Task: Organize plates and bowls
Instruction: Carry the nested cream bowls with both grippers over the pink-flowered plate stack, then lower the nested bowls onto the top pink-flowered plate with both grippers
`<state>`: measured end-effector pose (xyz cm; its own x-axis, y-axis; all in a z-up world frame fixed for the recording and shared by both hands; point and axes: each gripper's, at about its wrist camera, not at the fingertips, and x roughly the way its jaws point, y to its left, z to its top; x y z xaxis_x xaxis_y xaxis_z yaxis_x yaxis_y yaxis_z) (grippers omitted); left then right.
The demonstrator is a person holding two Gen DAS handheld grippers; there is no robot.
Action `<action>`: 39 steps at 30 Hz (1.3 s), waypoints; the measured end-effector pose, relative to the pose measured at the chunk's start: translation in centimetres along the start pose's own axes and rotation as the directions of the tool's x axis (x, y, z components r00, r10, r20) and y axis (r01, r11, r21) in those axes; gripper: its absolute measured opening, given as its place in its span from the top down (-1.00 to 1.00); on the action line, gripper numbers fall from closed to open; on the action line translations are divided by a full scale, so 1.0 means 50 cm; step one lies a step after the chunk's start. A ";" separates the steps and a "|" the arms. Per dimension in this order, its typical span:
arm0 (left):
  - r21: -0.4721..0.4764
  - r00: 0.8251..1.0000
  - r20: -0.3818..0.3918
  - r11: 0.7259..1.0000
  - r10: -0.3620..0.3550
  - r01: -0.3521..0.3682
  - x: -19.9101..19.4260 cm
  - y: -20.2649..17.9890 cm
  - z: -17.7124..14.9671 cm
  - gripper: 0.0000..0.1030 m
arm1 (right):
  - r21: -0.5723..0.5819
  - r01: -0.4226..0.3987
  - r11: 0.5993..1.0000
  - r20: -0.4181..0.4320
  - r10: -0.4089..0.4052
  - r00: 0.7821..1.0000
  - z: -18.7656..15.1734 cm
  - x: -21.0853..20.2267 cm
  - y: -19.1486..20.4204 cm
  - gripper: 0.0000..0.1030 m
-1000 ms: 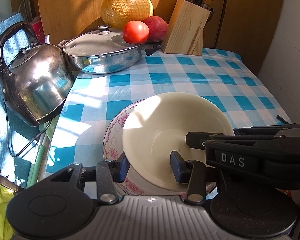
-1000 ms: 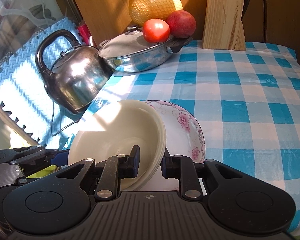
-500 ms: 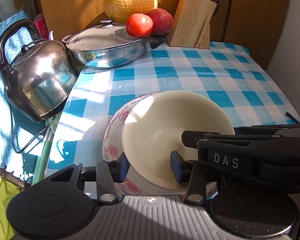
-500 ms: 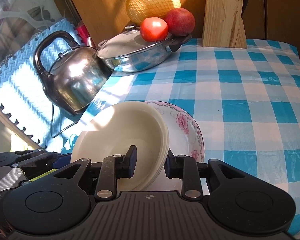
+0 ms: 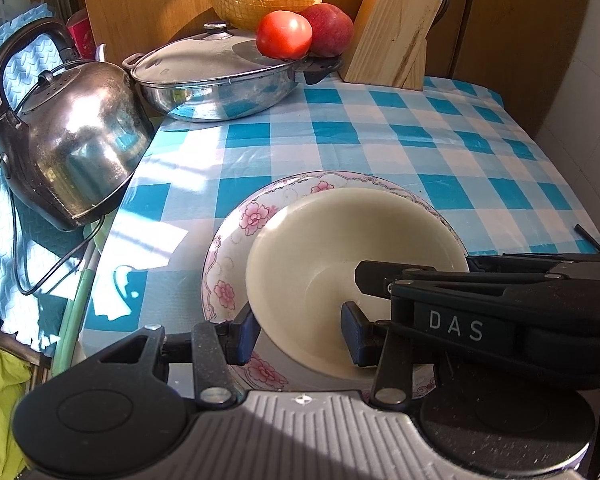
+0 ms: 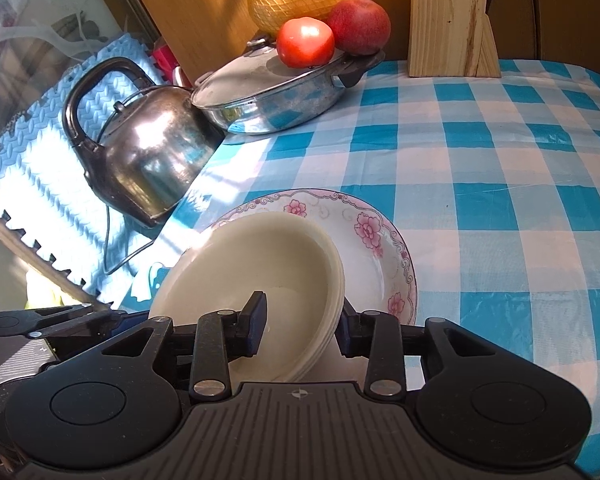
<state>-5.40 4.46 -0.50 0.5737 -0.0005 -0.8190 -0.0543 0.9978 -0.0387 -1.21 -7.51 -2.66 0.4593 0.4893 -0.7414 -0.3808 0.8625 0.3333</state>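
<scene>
Currently the cream bowl (image 5: 340,264) sits inside the floral plate (image 5: 228,248) on the checked tablecloth (image 6: 500,184), near the table's front edge; stacking of these two items appears complete. In the right wrist view the bowl looks like several nested bowls, judging by its layered rim. The right gripper (image 6: 300,320) straddles the bowl rim with its jaws opening; the pads show gaps on both sides, so release is under way. The left gripper (image 5: 300,328) stands apart around the bowl's near rim; contact cannot be confirmed. No other loose dishes are visible. Legible lettering: "DAS" on the right gripper's side.
</scene>
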 end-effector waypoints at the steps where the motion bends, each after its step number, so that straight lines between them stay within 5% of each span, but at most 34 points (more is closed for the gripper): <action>1: 0.001 1.000 0.003 1.000 0.003 -0.003 -0.001 0.001 0.000 0.29 | -0.001 -0.001 1.000 0.001 0.001 1.000 0.000 0.000 0.001 0.14; 16: 0.051 0.999 0.042 0.999 0.006 -0.009 0.027 -0.009 0.013 0.29 | -0.041 0.079 0.996 0.053 -0.076 0.996 0.009 0.018 -0.006 0.20; 39: 0.001 0.995 0.091 0.999 0.038 -0.039 -0.017 0.014 0.014 0.23 | -0.076 0.098 0.992 0.182 -0.082 0.980 0.007 -0.034 -0.005 -0.15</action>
<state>-5.38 5.21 0.57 0.6434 0.0438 -0.7643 -0.0758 0.9971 -0.0067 -1.61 -8.53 -1.26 0.6277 0.4319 -0.6477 -0.3940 0.8938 0.2142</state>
